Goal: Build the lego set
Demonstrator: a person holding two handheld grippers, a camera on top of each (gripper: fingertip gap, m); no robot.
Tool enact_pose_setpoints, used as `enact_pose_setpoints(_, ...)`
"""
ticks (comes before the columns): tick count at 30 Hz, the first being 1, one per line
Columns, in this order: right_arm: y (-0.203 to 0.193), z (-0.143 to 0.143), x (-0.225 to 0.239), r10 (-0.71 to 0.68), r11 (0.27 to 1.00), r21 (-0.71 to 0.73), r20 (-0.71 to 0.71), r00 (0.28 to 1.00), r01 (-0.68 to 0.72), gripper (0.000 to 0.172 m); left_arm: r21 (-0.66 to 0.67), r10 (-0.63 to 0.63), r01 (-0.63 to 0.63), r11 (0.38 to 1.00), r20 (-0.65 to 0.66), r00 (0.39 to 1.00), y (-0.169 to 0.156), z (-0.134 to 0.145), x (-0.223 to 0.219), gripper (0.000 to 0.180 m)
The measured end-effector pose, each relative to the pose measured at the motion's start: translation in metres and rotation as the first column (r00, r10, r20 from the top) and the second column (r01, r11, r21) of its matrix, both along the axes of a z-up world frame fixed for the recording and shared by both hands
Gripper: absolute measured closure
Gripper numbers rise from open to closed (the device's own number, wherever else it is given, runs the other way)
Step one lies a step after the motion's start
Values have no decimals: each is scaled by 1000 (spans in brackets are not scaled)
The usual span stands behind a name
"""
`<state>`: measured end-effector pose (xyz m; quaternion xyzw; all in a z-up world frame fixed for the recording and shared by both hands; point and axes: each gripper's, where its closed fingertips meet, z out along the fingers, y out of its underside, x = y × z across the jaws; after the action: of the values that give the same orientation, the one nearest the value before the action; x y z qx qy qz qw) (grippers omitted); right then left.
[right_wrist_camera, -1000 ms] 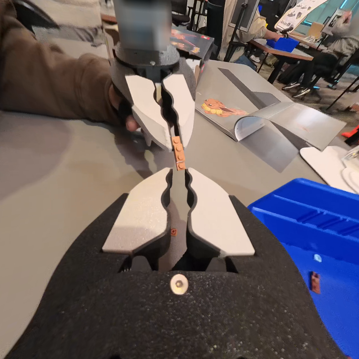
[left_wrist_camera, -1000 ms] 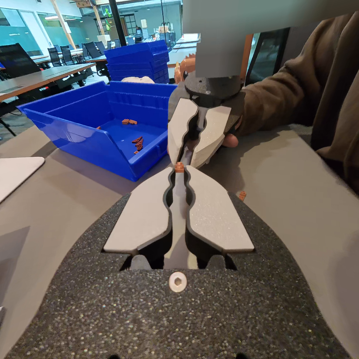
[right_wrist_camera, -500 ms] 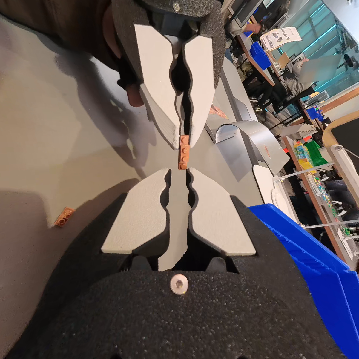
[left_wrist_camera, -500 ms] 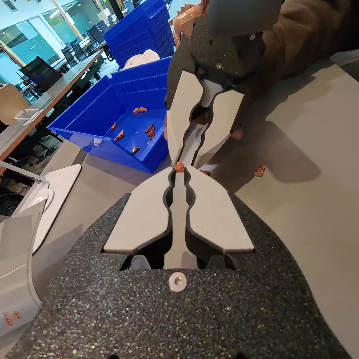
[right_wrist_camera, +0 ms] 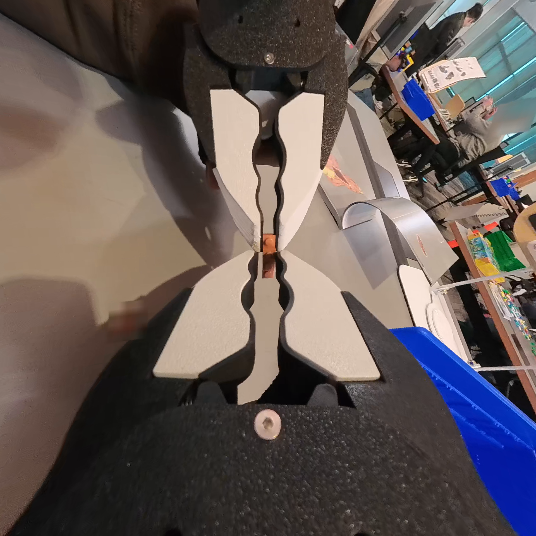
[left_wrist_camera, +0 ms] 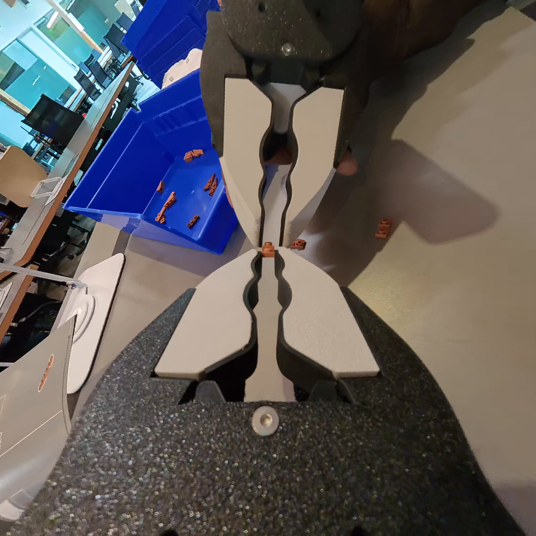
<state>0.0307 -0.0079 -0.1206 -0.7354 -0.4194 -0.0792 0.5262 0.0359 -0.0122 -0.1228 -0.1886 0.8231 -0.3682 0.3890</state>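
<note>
Orange-brown plastic is what both tools are closed on: the left hand-held gripper (left_wrist_camera: 268, 251) pinches one end of a small studded brick (left_wrist_camera: 268, 250) between its fingertips, and the right hand-held gripper (right_wrist_camera: 268, 255) has its jaws nearly closed on the other end of what appears to be the same brick or a joined pair (right_wrist_camera: 269, 261). The two sets of fingertips meet nose to nose, touching or nearly so, above the grey desk (left_wrist_camera: 435, 290).

To judge from this arrangement, you are pressing or aligning parts end to end. Keep both tools on one straight line, hold the pinch steady, and avoid twisting, since so small a part could pivot out of the pads.

The brick sits exactly at the tips of both tools, not deeper in the jaws. Two loose bricks lie on the desk: one (left_wrist_camera: 298, 244) just beside the fingertips, another (left_wrist_camera: 383, 228) farther off. The blue bin (left_wrist_camera: 145, 179), holding more bricks, stands near the left tool. An open booklet (right_wrist_camera: 406, 229) lies beyond.
</note>
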Motion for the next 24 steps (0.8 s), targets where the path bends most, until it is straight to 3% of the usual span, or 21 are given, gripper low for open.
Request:
enact_pose_setpoints(7,-3,-5,-3,26,999,-30,9,1000,-26,164,4,-63,62,998,22,998,-9,3,-6,172)
enact_pose_setpoints(24,-4,-5,-2,14,1000,12,45,999,-15,164,11,-36,36,999,-8,999,-5,-4,-3,172)
